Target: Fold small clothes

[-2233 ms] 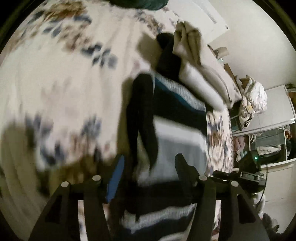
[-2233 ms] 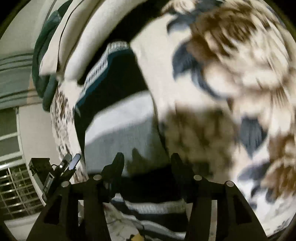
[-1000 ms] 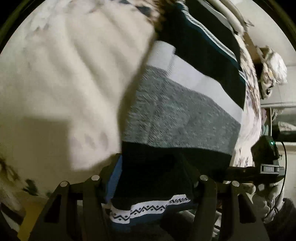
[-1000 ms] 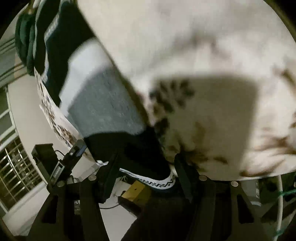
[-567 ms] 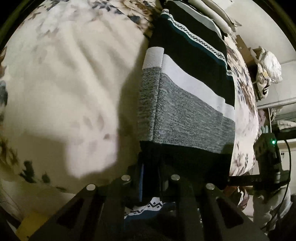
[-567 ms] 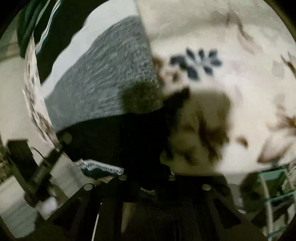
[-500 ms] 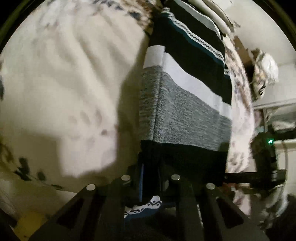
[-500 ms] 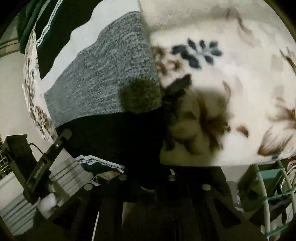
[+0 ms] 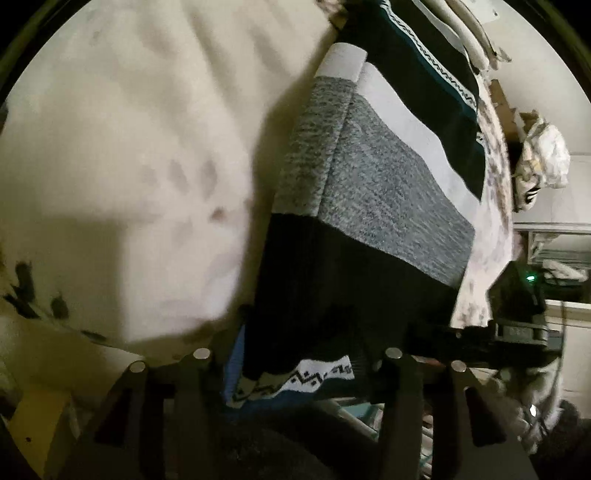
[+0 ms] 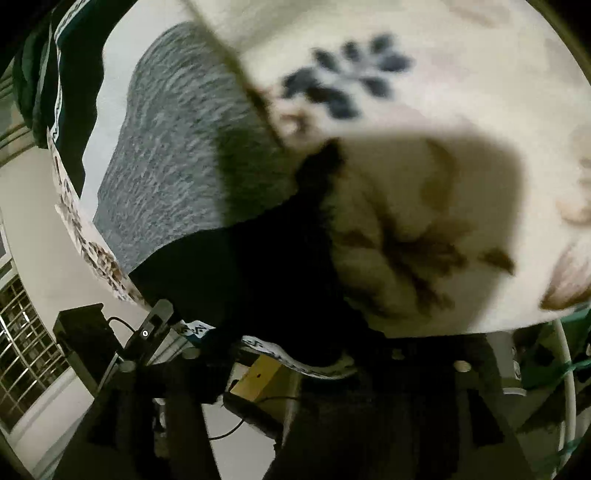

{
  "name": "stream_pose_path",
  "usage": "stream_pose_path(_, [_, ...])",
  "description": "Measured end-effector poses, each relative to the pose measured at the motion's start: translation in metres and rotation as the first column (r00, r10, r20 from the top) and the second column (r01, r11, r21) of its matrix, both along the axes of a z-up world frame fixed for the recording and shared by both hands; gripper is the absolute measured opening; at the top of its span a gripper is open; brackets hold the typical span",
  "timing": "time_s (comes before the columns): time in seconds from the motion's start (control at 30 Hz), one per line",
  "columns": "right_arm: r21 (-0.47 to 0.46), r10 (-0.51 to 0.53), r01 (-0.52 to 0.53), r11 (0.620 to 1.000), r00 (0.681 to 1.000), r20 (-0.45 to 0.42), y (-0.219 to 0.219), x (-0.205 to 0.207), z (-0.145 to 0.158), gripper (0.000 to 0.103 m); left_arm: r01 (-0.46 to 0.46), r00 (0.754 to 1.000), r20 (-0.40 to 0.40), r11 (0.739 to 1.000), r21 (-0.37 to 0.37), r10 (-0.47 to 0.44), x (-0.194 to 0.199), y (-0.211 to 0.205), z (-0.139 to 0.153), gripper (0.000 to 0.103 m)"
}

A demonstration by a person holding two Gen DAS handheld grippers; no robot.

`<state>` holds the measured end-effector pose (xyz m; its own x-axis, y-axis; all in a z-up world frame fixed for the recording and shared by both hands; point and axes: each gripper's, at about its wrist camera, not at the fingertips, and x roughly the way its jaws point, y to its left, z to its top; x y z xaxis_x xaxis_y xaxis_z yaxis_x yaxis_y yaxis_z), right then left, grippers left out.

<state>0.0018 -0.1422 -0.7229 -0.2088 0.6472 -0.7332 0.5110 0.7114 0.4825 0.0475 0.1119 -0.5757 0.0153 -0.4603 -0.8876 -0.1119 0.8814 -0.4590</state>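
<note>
A striped knit sweater (image 9: 376,206) with black, grey, white and teal bands lies flat on a floral bedspread (image 9: 129,147), its zigzag-trimmed hem hanging over the bed's near edge. My left gripper (image 9: 303,332) is at the hem's left corner. Its jaws are opening and stand apart, with the black hem band between them and not pinched. In the right wrist view the same sweater (image 10: 177,147) runs to the upper left on the bedspread (image 10: 424,147). My right gripper (image 10: 291,343) is at the hem's right corner, jaws opening and wide, the dark hem between them.
Folded pale clothes (image 9: 472,33) lie beyond the sweater's far end. A white bundle (image 9: 543,147) sits past the bed at right. A yellow box (image 10: 258,373) and a cable are on the floor below the bed edge. A barred window (image 10: 22,332) is at left.
Half a second ago both grippers were shut on the sweater's black hem. Now both sets of jaws have spread apart and let the hem go. The sweater lies as before.
</note>
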Motion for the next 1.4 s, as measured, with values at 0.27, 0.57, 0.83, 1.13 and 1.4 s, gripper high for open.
stream_pose_path(0.27, [0.02, -0.022, 0.021, 1.0, 0.997, 0.067, 0.009, -0.001, 0.027, 0.011, -0.01, 1.0, 0.007, 0.999, -0.035, 0.01, 0.0, -0.005, 0.033, 0.01])
stream_pose_path(0.57, [0.194, -0.154, 0.11, 0.975, 0.961, 0.228, -0.028, 0.027, 0.11, 0.011, -0.119, 0.987, 0.083, 0.974, -0.193, 0.137, 0.037, 0.005, 0.11, 0.01])
stream_pose_path(0.83, [0.26, -0.276, 0.19, 0.947, 0.894, 0.354, -0.066, 0.12, 0.172, 0.011, -0.138, 0.952, 0.226, 0.948, -0.288, 0.207, 0.147, -0.013, 0.146, 0.01])
stream_pose_path(1.13, [0.305, -0.457, 0.361, 0.881, 0.815, 0.356, -0.119, 0.284, 0.159, 0.016, -0.2, 0.952, 0.134, 0.894, -0.402, 0.274, 0.307, -0.025, 0.098, 0.018])
stream_pose_path(1.4, [0.423, -0.593, 0.467, 0.776, 0.769, 0.239, -0.132, 0.347, 0.129, 0.048, -0.328, 0.911, 0.068, 0.815, -0.477, 0.407, 0.352, 0.002, 0.082, 0.049])
